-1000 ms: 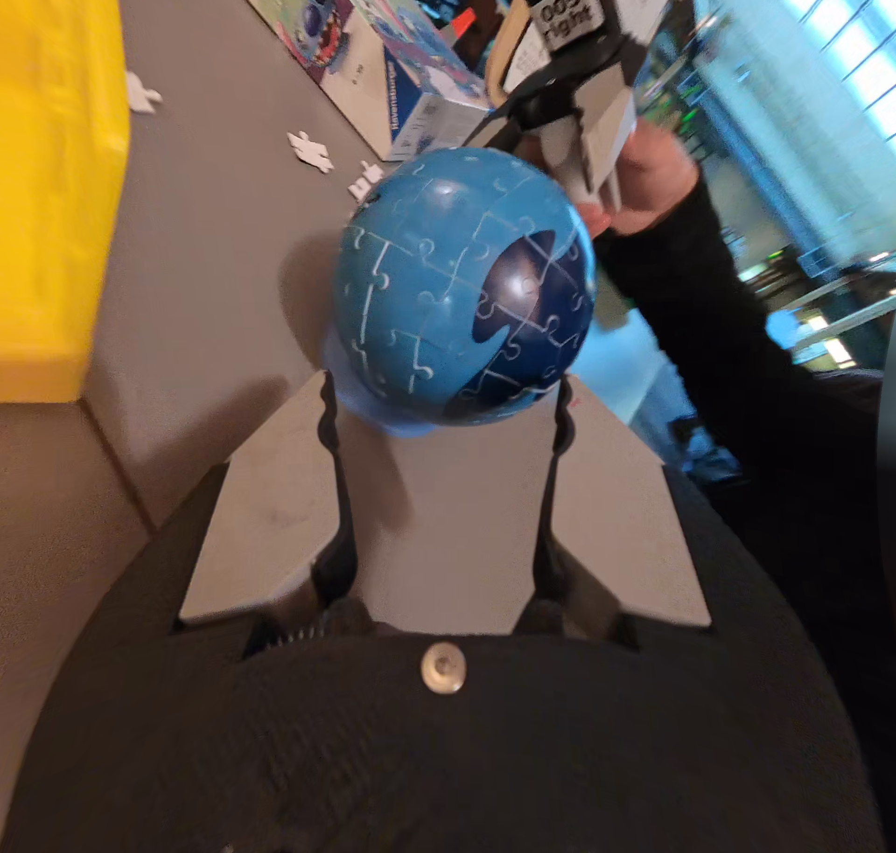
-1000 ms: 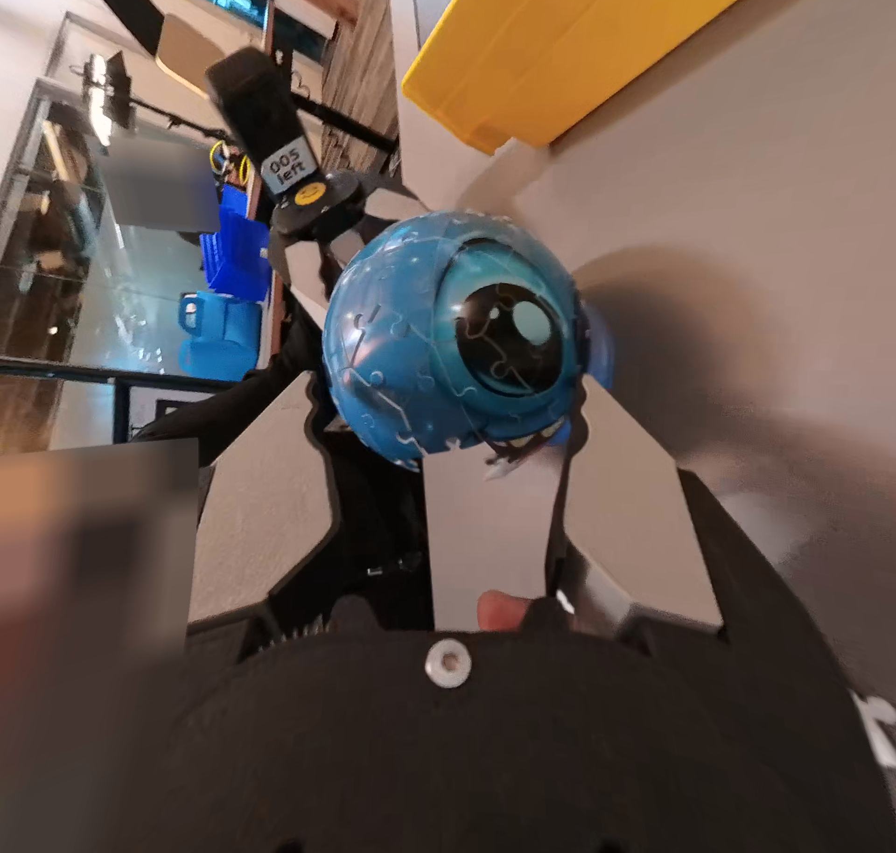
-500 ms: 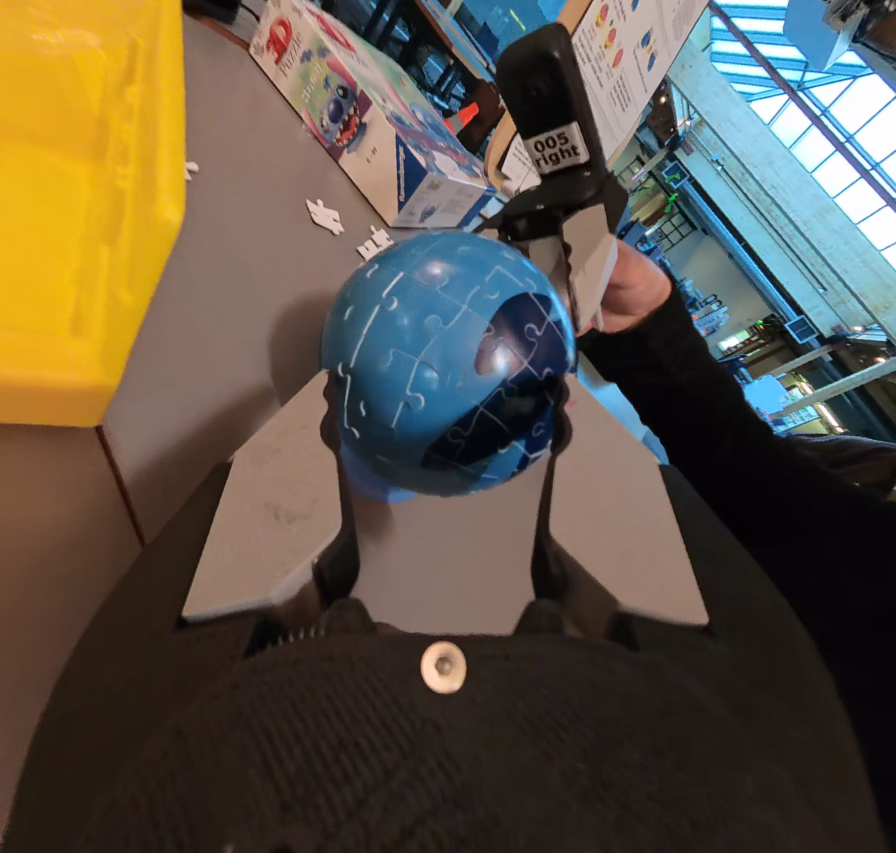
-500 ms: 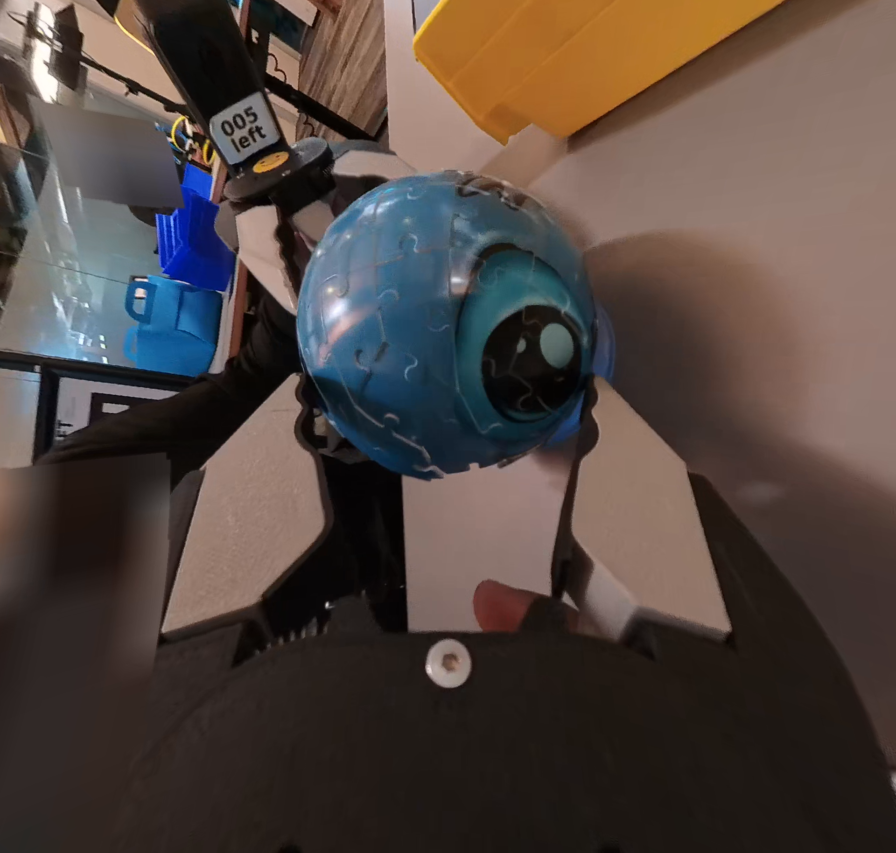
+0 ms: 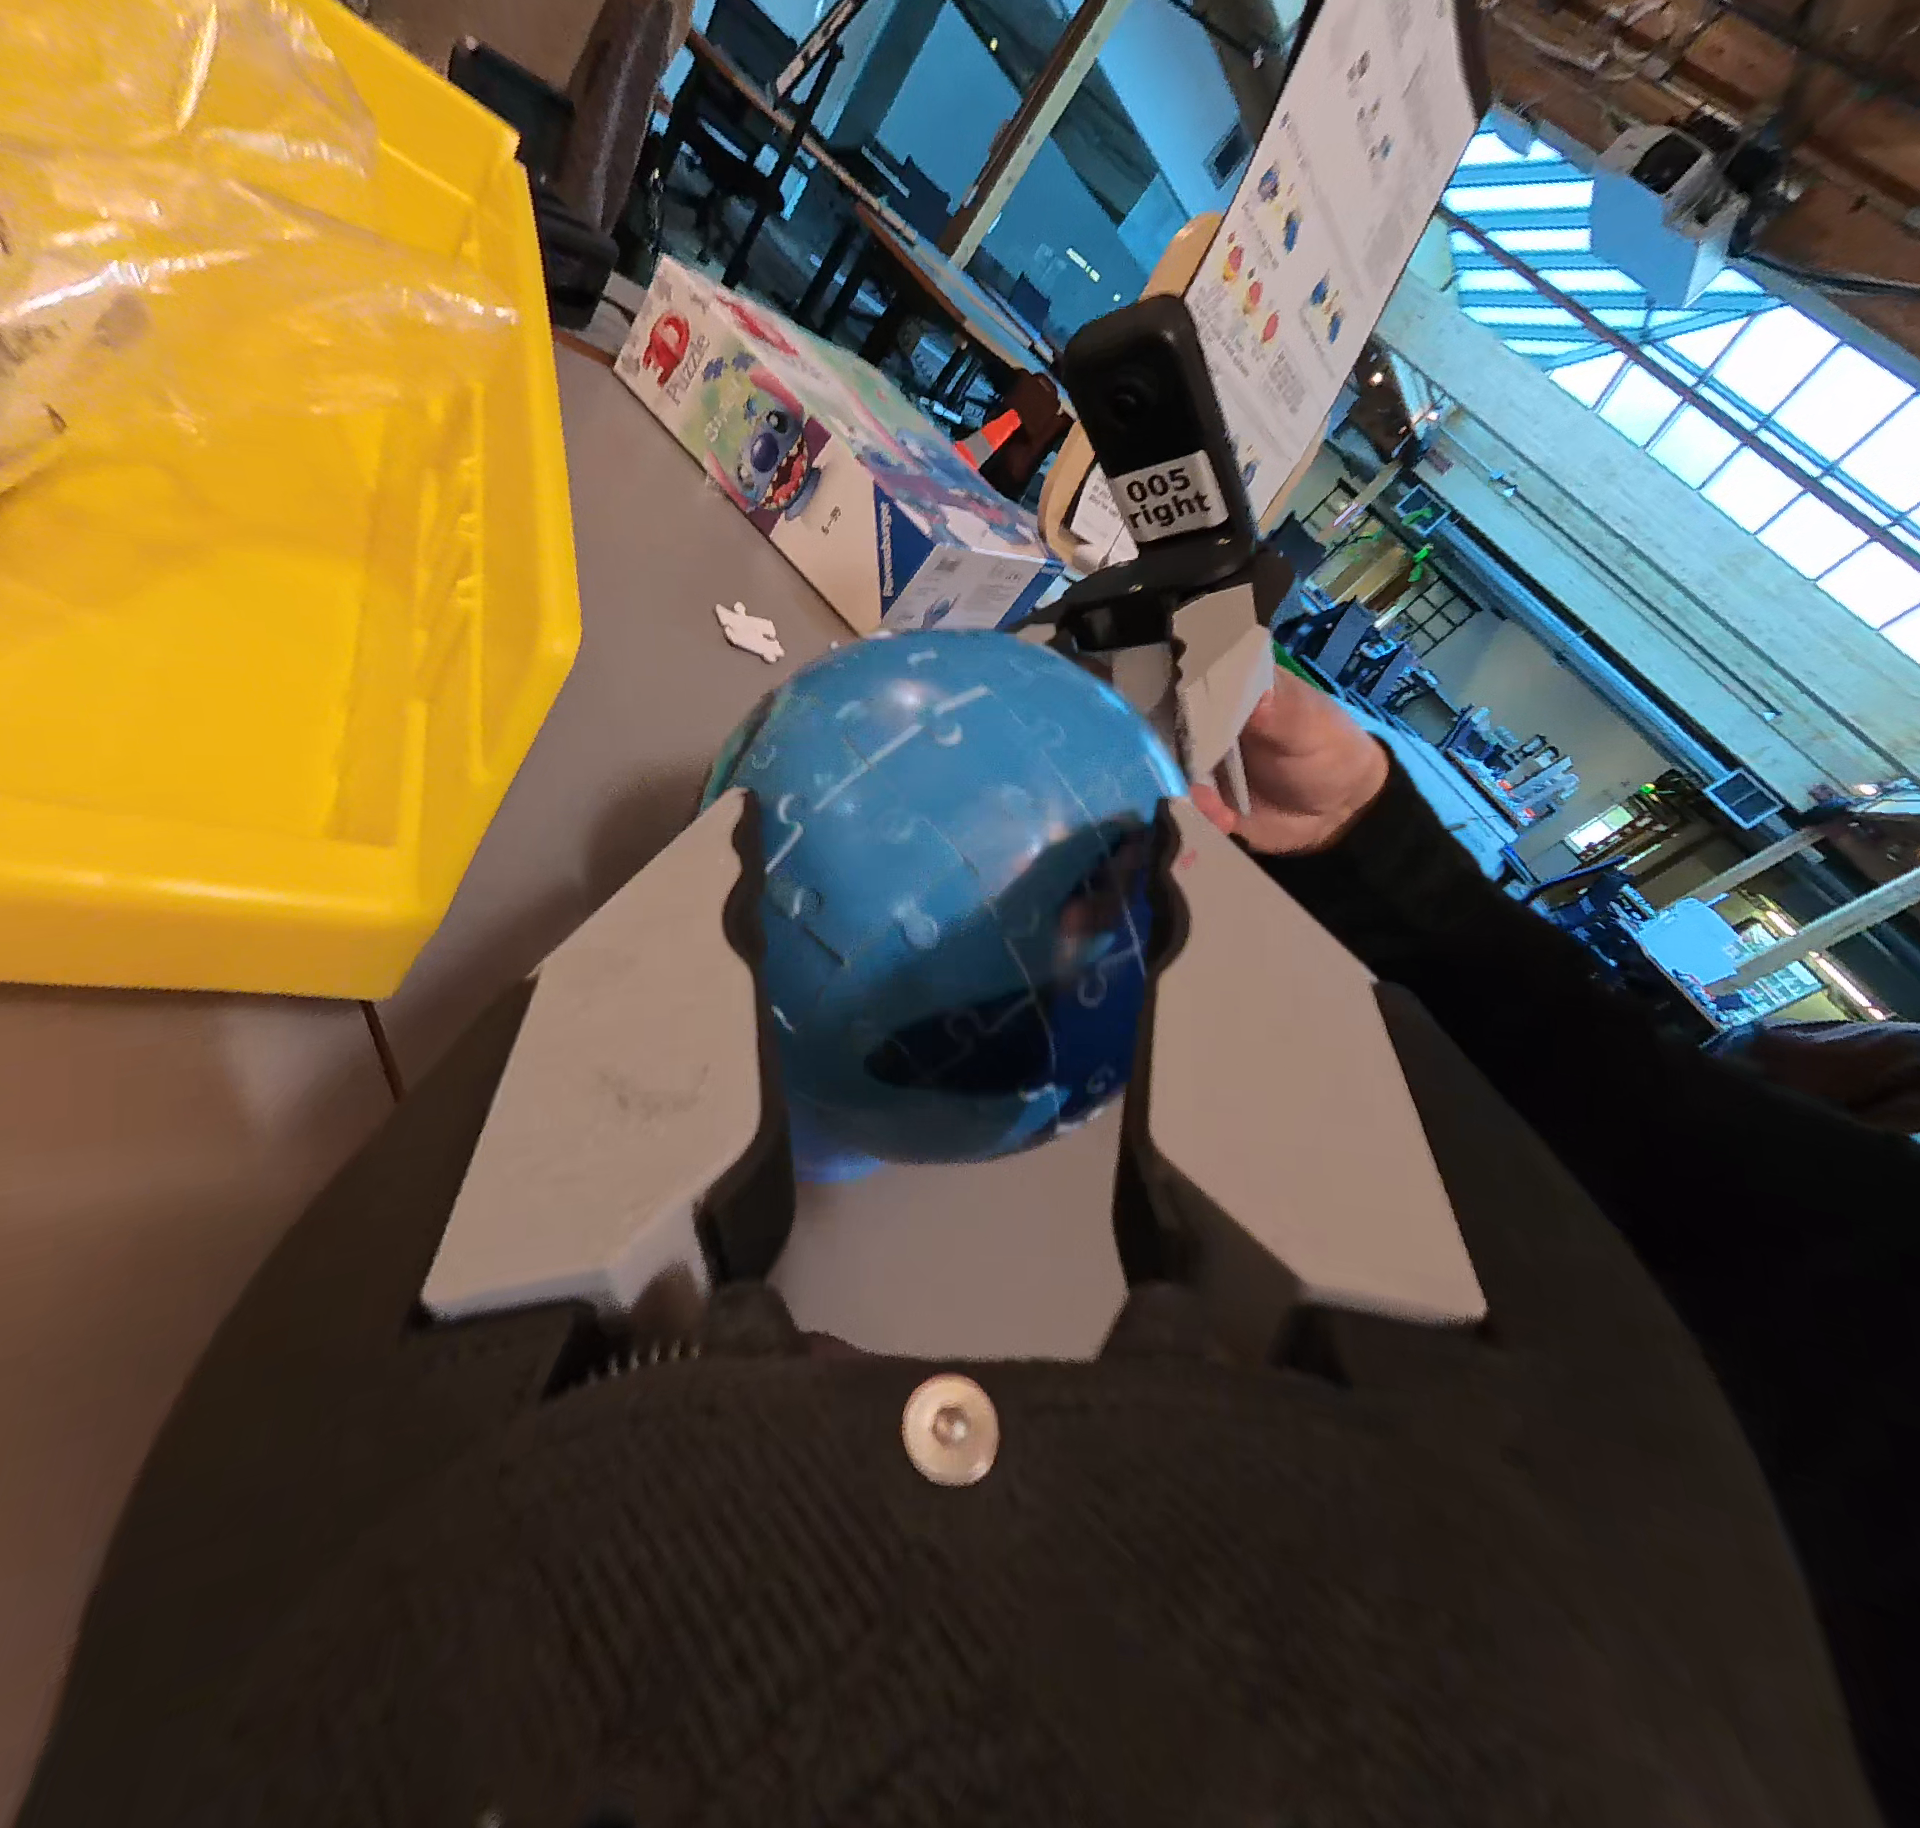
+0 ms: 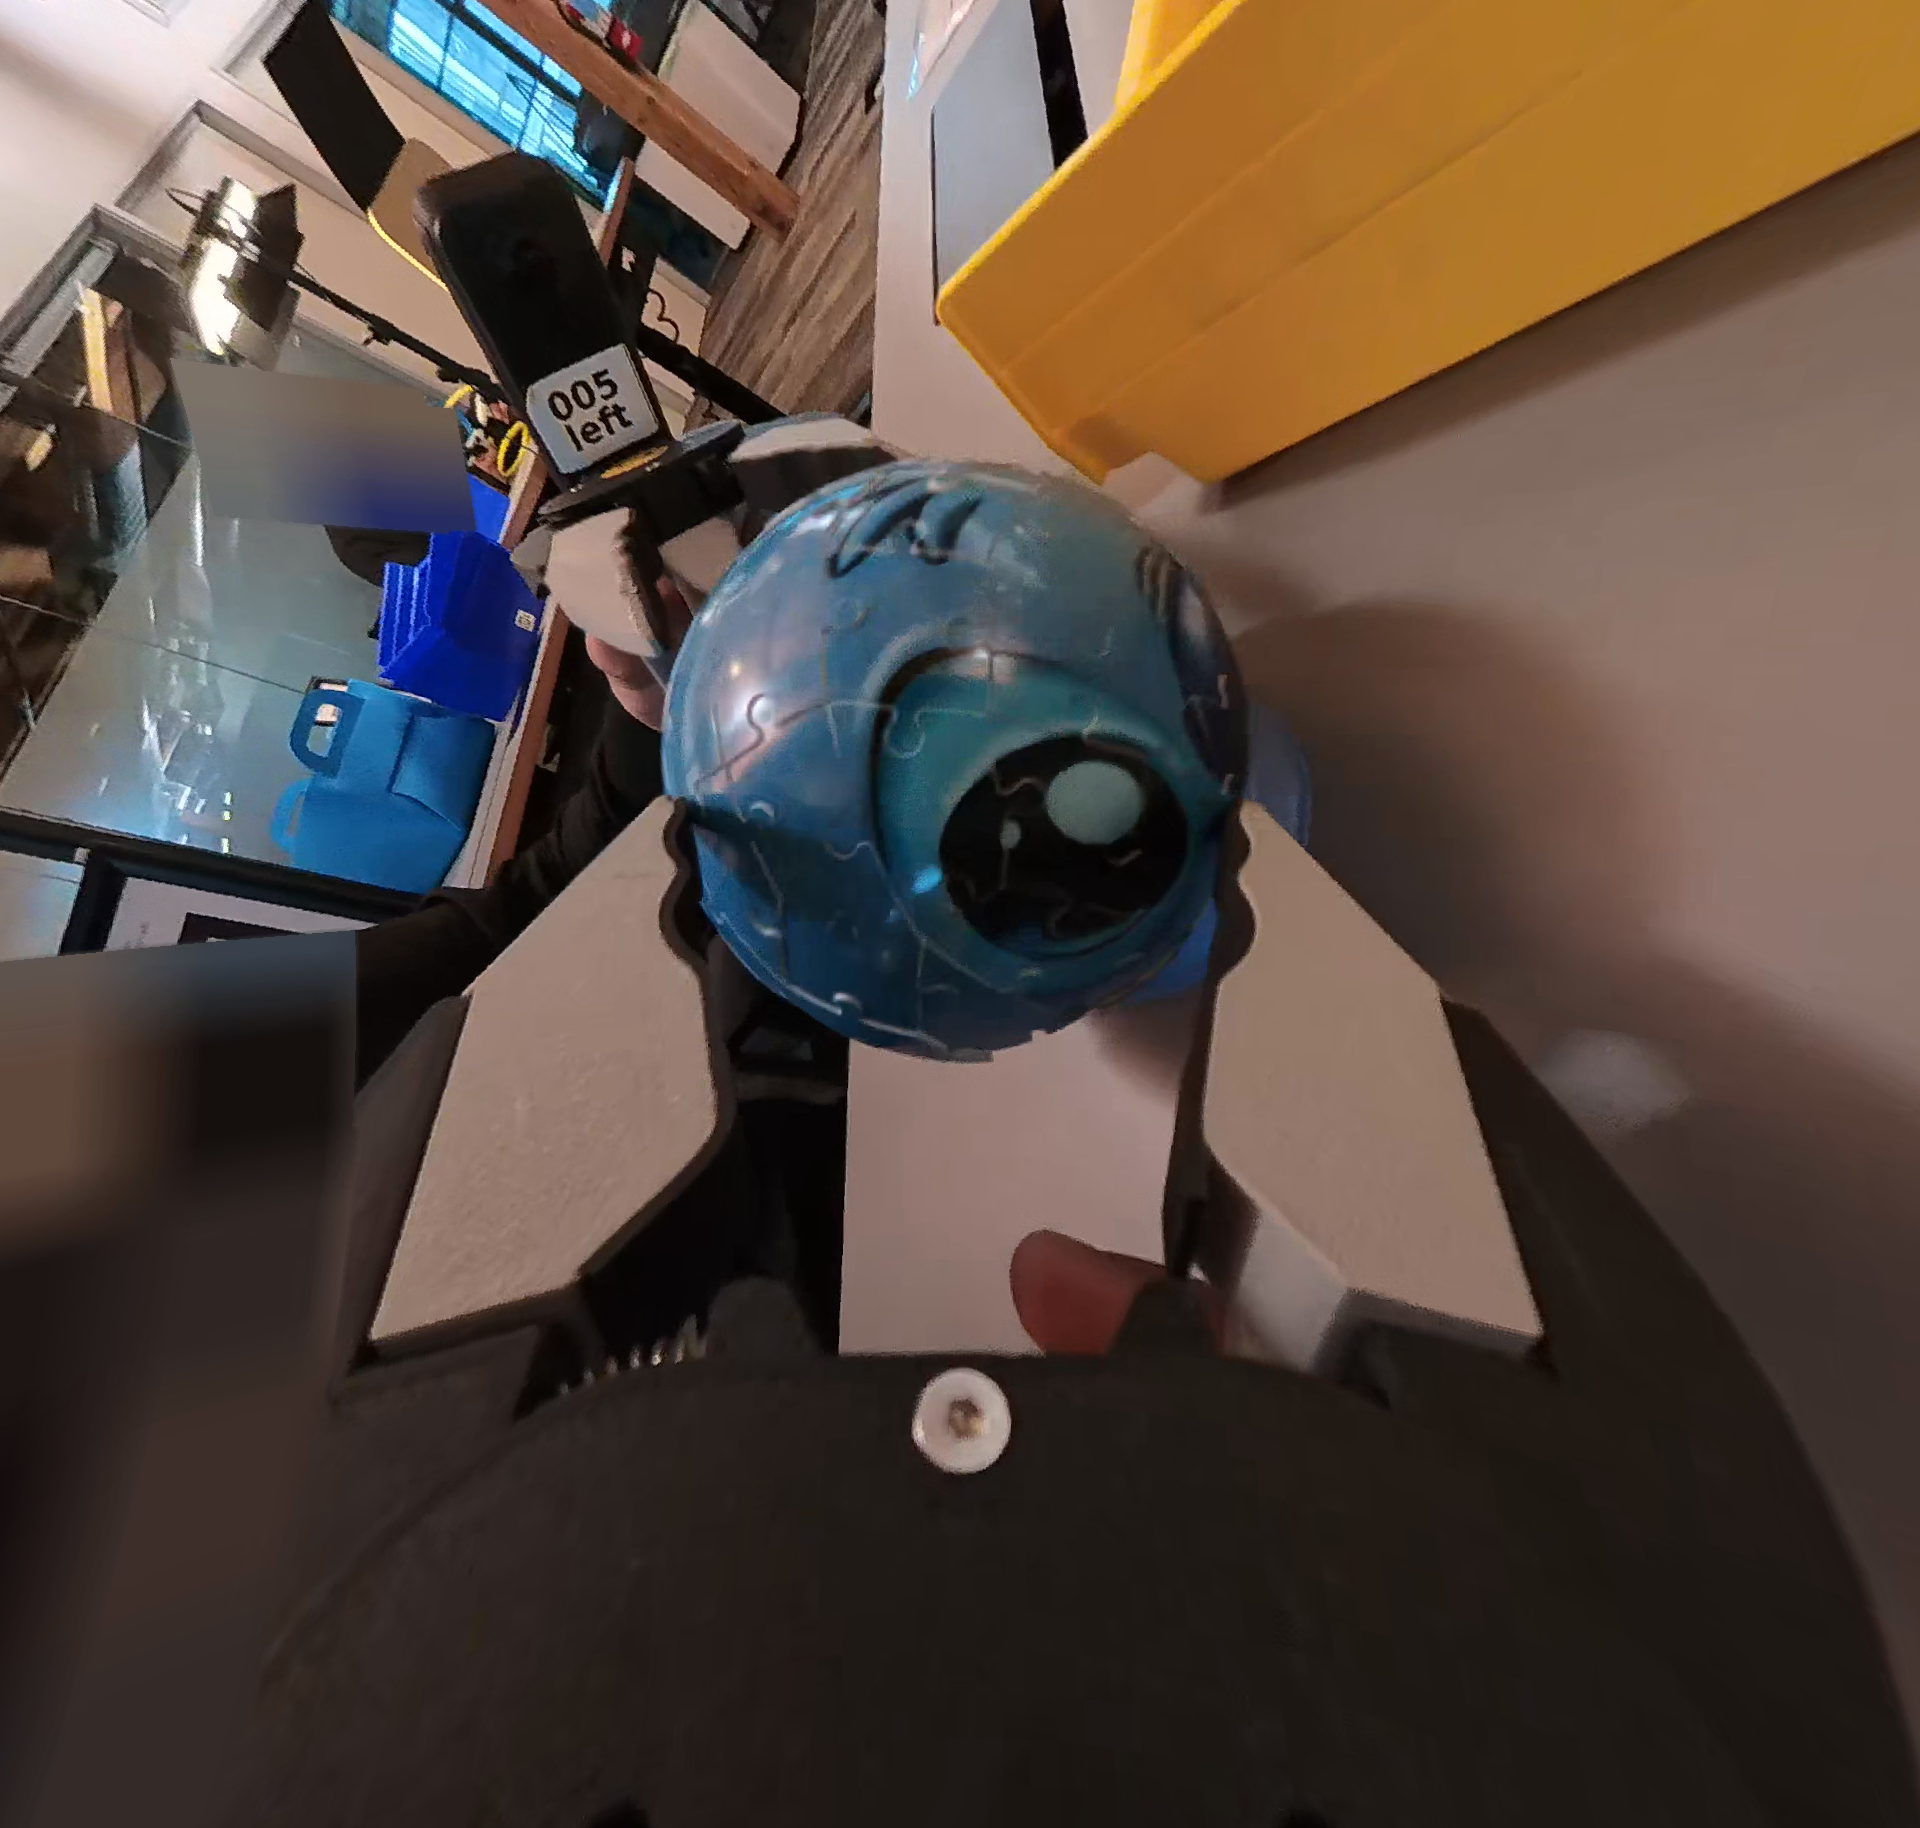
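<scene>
Your table (image 5: 644,490) carries a yellow bin (image 5: 312,635), cut off at the frame's left, with a puzzle box (image 5: 831,490) and a loose piece (image 5: 750,628) beyond. The ball (image 5: 956,895) sits off the table, clamped between both grippers; its underside is hidden. Your left gripper (image 5: 951,822) grips its sides, your right gripper (image 6: 956,833) likewise from opposite. Since a second ago the ball sits deeper in your left fingers and the bin's inside has come into view
</scene>
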Available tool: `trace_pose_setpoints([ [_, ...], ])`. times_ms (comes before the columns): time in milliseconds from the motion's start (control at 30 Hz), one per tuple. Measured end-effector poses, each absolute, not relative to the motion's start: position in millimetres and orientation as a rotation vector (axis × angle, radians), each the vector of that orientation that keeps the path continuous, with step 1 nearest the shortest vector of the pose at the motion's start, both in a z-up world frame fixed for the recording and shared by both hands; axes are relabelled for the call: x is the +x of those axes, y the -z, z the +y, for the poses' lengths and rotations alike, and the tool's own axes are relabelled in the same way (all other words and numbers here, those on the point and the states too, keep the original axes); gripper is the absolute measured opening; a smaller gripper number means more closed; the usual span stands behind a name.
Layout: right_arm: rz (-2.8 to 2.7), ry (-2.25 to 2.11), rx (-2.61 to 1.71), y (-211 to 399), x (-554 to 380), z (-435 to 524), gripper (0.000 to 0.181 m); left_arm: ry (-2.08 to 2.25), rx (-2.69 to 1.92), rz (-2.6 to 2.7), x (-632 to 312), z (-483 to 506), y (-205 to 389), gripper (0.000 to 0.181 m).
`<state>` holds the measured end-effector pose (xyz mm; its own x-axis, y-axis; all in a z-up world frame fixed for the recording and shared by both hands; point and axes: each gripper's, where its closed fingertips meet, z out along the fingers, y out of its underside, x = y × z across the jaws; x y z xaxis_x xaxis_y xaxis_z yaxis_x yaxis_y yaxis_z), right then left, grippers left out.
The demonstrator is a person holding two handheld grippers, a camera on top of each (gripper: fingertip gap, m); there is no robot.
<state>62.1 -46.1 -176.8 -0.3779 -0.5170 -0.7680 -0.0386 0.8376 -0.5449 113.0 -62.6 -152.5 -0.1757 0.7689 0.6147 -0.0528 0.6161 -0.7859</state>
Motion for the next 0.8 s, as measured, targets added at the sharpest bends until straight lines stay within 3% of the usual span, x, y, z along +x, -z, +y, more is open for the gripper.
trace_pose_setpoints([
  [167, 1.864, 0.551, -0.383, 177, 62, -51, 0.097, -0.836, -0.611, -1.582, 115, -66, 152, 0.068],
  [700, 1.889, 0.699, -0.326, 185, 23, -68, 0.098, -1.039, -0.825, -1.663, 148, -57, 144, 0.083],
  [800, 1.909, 0.832, -0.357, 174, -6, -58, 0.089, -1.067, -0.827, -1.693, 157, -57, 146, 0.082],
])
